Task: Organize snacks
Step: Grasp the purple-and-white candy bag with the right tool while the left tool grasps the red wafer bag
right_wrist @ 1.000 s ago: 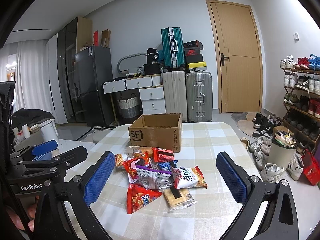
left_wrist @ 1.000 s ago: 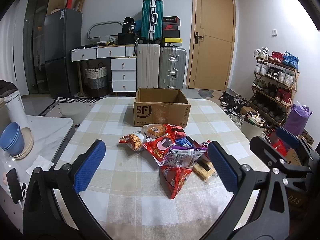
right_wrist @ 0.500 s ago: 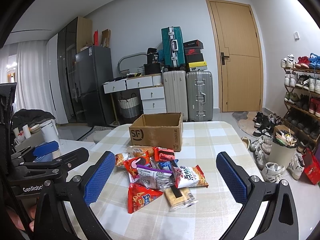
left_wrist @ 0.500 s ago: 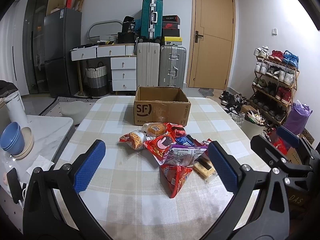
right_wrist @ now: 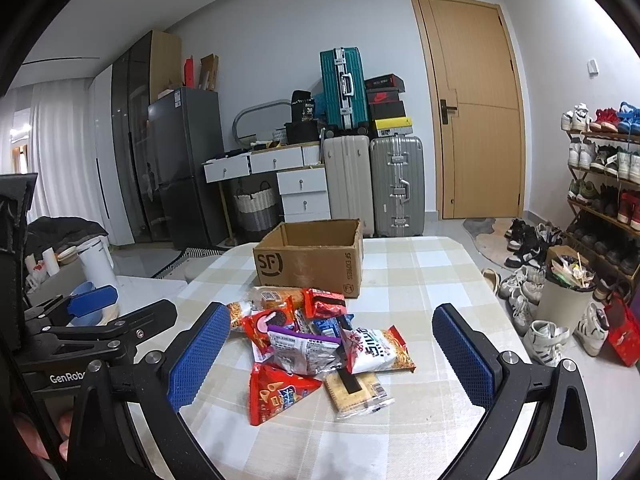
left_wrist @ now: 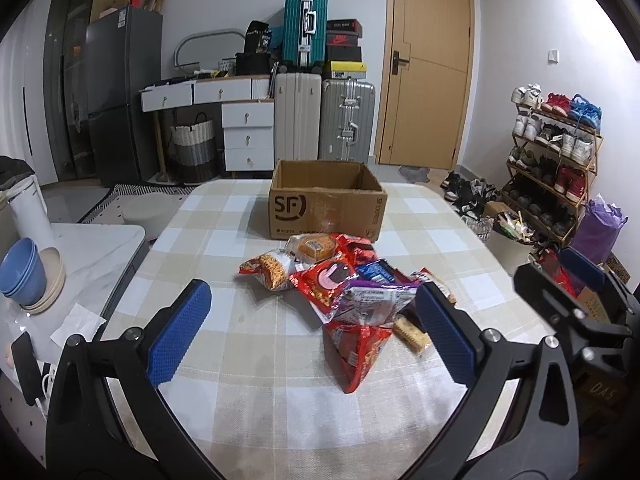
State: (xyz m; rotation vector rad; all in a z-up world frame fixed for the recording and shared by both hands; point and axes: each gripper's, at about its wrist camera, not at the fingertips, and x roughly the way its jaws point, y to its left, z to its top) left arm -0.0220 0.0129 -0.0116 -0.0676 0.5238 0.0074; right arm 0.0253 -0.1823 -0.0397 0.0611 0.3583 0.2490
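Note:
A heap of snack packets (left_wrist: 344,288) (right_wrist: 316,336) lies mid-table on a checked cloth. Its near end is a red triangular bag (left_wrist: 354,350) (right_wrist: 280,394), with a cracker pack (right_wrist: 356,390) beside it and a noodle-snack bag (right_wrist: 378,350) to the right. Behind the heap stands an open, empty-looking cardboard box (left_wrist: 326,204) (right_wrist: 310,260) marked SF. My left gripper (left_wrist: 312,334) hangs open above the table's near side, short of the heap. My right gripper (right_wrist: 332,354) is open too, framing the heap from a distance, holding nothing.
The table (left_wrist: 256,400) drops off at left to a white side counter (left_wrist: 80,248) with blue bowls (left_wrist: 20,272) and a kettle (right_wrist: 96,264). A bin (right_wrist: 564,296), shoes and a shoe rack (left_wrist: 556,168) crowd the floor at right. Suitcases (right_wrist: 372,184) stand behind.
Both grippers have edged slightly closer to the snack heap; the jaws stay wide and nothing on the table has moved.

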